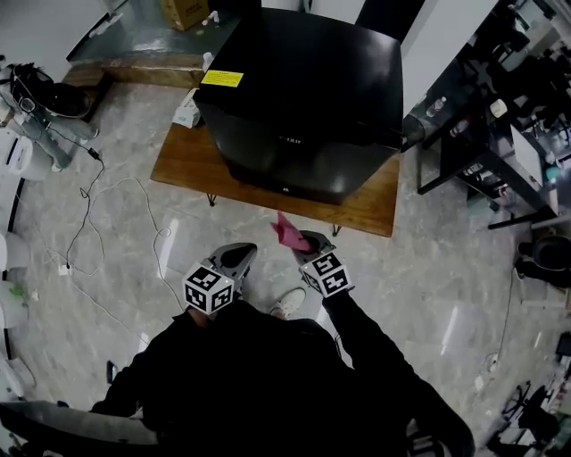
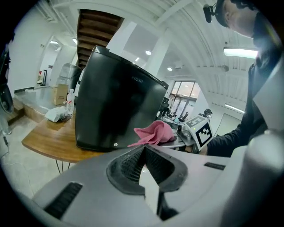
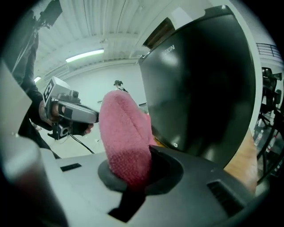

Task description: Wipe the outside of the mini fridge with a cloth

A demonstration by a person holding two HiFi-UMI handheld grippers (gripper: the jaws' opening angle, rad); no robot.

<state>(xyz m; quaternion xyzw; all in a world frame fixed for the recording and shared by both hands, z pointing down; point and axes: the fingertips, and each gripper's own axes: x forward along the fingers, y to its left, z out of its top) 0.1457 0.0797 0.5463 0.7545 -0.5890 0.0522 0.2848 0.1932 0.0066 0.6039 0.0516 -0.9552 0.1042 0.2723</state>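
Jaws of right gripper [image 3: 133,175]: clamped on pink terry cloth [image 3: 126,133]. Folded wad standing up out of the pads, upper part free. Cloth clear of the fridge. In head view at lower centre, just in front of the table's near edge, above the floor.

Jaws of left gripper [image 2: 143,155]: shut pad to pad, nothing between. Placed lower centre-left in head view, just beside the right gripper, over the floor.

Glossy black box-shaped mini fridge [image 1: 303,89]: upper centre of head view, upright on low brown wooden table [image 1: 187,161] with thin black legs. Yellow rectangular label [image 1: 222,78] at upper left corner of fridge top. Front face turned toward both grippers.

Edges and room:
- Near edge of table projecting past fridge front as a narrow wooden strip; wider bare wood left of fridge, with white crumpled packet [image 1: 187,112] at its far end.
- Pale grey marble-pattern floor [image 1: 116,241] open at left and at lower right.
- Thin white cable [image 1: 89,192] looping over floor at left, near table's left corner.
- Black metal rack [image 1: 473,152] at right of frame, near fridge's right side and table corner; narrow gap there.
- Brown cardboard box [image 1: 183,11] at upper left, behind the table.
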